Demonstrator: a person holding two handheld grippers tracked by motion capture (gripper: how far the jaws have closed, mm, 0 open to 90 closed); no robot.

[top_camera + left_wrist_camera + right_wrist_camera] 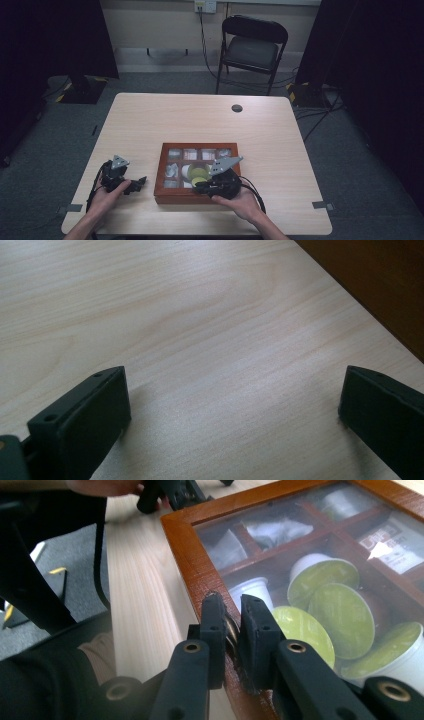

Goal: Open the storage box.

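Note:
A wooden box (160, 192) with a glass lid stands near the table's front edge. Its compartments hold green-lidded white pods (198, 174) and sachets. In the right gripper view the pods (345, 615) lie under the glass inside the brown frame (185, 545). My right gripper (201, 187) reaches over the box's front rim. Its jaws (232, 605) are shut on a small brass-coloured latch (231, 632) on that rim. My left gripper (140, 182) rests on the table left of the box. It (232, 390) is open over bare wood, with the box's side (380, 280) just ahead.
A black folding chair (252, 47) stands beyond the table's far edge. A round cable grommet (237, 108) sits in the tabletop (200, 122) near the back. Dark curtains hang at both sides, and cables run across the floor at right.

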